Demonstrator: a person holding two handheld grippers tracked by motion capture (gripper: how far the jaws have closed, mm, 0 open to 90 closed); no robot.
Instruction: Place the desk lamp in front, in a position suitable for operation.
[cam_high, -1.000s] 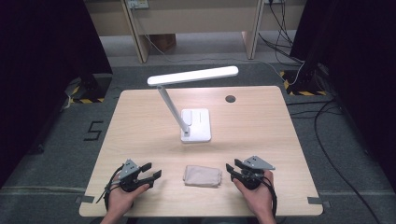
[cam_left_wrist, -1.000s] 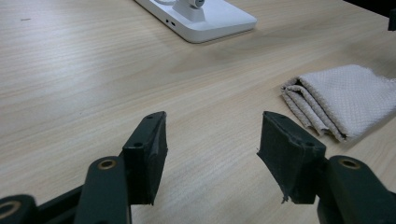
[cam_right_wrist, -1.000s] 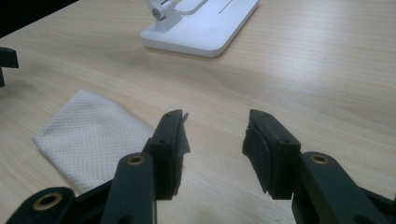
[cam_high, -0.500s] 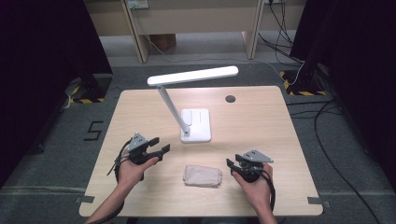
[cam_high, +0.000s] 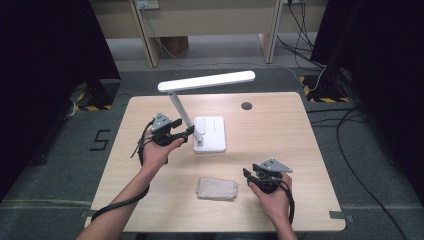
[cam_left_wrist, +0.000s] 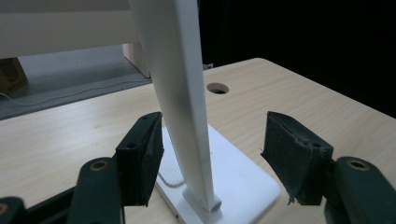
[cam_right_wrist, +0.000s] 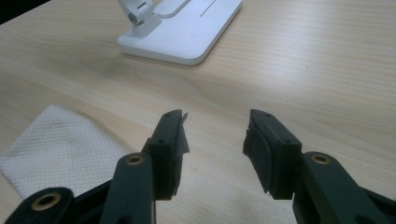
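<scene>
Your left gripper (cam_high: 186, 131) stands open astride the lamp stem (cam_left_wrist: 184, 116) at the table's (cam_high: 280, 135) centre-left; its jaws have just been opening, with the left pad near the stem and not pressing. Centre the stem between both pads before closing. Your right gripper (cam_high: 250, 176) rests open and empty at the near right, beside the folded cloth (cam_high: 216, 188).
</scene>
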